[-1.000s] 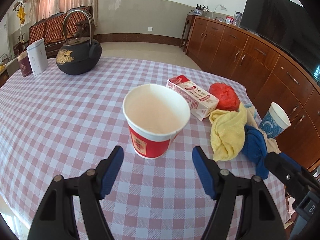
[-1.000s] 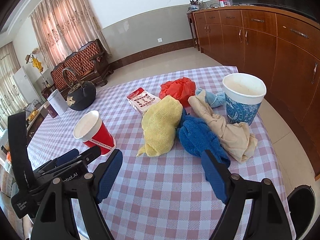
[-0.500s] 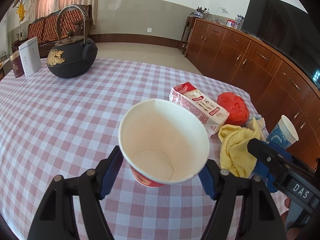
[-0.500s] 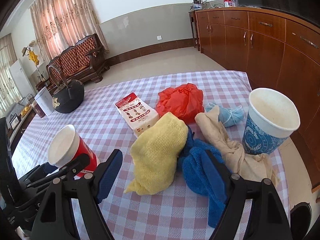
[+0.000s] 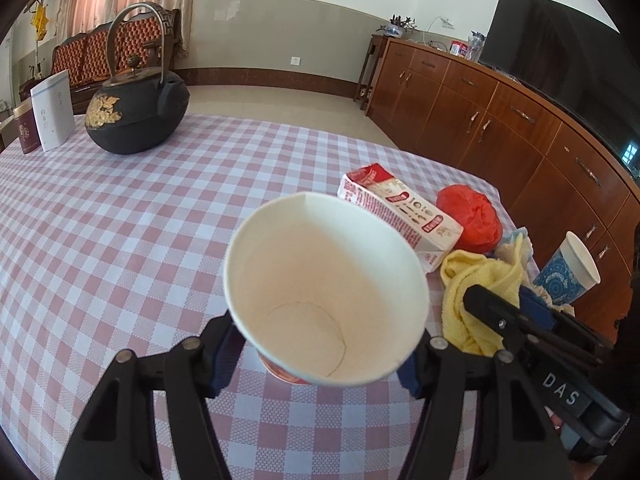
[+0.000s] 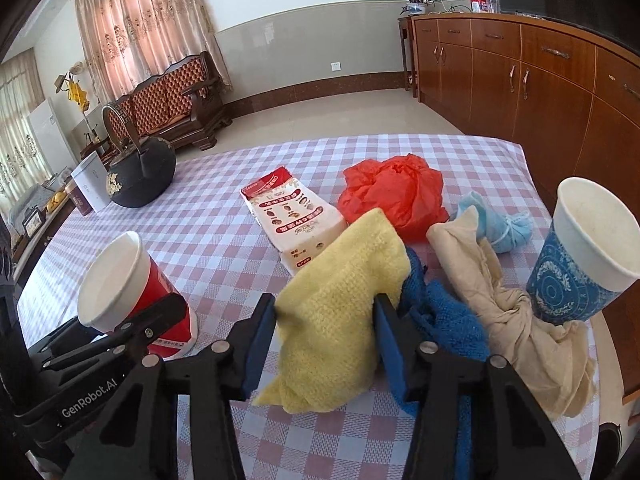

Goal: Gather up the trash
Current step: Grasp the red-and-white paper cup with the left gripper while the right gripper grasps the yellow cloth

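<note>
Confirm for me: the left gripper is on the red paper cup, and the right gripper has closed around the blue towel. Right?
Not quite. The right gripper has been closing around the yellow towel, not the blue towel, which lies just outside its right finger; the right wrist view shows it. The left gripper is indeed on the red paper cup.

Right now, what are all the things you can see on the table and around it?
red paper cup: 1, red and white, between left gripper's pads
blue paper cup: 1, blue and white, right table edge
carton: 1, white and red, lying mid-table
plastic bag: 1, red, crumpled behind cloths
yellow cloth: 1, yellow, between right gripper's pads
blue cloth: 1, beside yellow one
beige cloth: 1, by blue cup
kettle: 1, black, far left
left gripper: closing on red cup
right gripper: closing on yellow cloth
</note>
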Demonstrator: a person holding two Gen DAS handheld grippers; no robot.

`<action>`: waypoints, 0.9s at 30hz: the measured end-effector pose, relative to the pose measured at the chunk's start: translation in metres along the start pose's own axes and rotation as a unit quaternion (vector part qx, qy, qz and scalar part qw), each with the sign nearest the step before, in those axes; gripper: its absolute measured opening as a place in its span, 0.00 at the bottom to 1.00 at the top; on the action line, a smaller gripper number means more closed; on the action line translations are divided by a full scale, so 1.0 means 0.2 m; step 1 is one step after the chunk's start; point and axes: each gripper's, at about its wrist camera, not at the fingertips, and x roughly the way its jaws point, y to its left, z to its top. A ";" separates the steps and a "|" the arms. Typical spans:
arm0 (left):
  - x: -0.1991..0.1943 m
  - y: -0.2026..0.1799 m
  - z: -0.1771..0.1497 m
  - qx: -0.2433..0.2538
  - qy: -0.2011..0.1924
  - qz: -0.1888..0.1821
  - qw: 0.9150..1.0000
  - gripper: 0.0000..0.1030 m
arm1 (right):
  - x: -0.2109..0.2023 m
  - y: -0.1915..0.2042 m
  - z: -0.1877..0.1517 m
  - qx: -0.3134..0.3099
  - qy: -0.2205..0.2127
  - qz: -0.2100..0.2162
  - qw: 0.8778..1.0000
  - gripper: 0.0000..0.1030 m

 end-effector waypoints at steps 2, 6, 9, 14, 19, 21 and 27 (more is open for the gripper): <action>0.00 0.00 0.00 -0.002 -0.002 -0.003 1.000 0.62 | 0.00 -0.01 0.00 0.004 -0.005 0.001 1.000 0.39; -0.02 0.01 -0.01 -0.005 -0.009 -0.006 1.000 0.60 | -0.05 -0.02 0.00 0.014 -0.021 0.020 0.999 0.31; -0.06 0.02 -0.02 -0.005 -0.012 -0.007 1.000 0.59 | -0.09 -0.01 0.00 0.012 -0.032 0.035 0.999 0.31; -0.12 0.01 -0.03 0.001 -0.019 -0.009 1.000 0.58 | -0.19 -0.01 -0.01 0.016 -0.045 0.051 0.998 0.31; -0.21 -0.01 -0.04 0.007 -0.024 -0.013 1.000 0.58 | -0.31 0.00 -0.02 0.015 -0.056 0.058 0.997 0.31; -0.25 -0.02 -0.05 0.010 -0.027 -0.016 0.999 0.58 | -0.36 0.00 -0.03 0.017 -0.059 0.063 0.996 0.31; -0.32 -0.08 -0.10 0.016 -0.028 -0.027 0.999 0.58 | -0.52 -0.05 -0.10 0.031 -0.070 0.073 0.994 0.31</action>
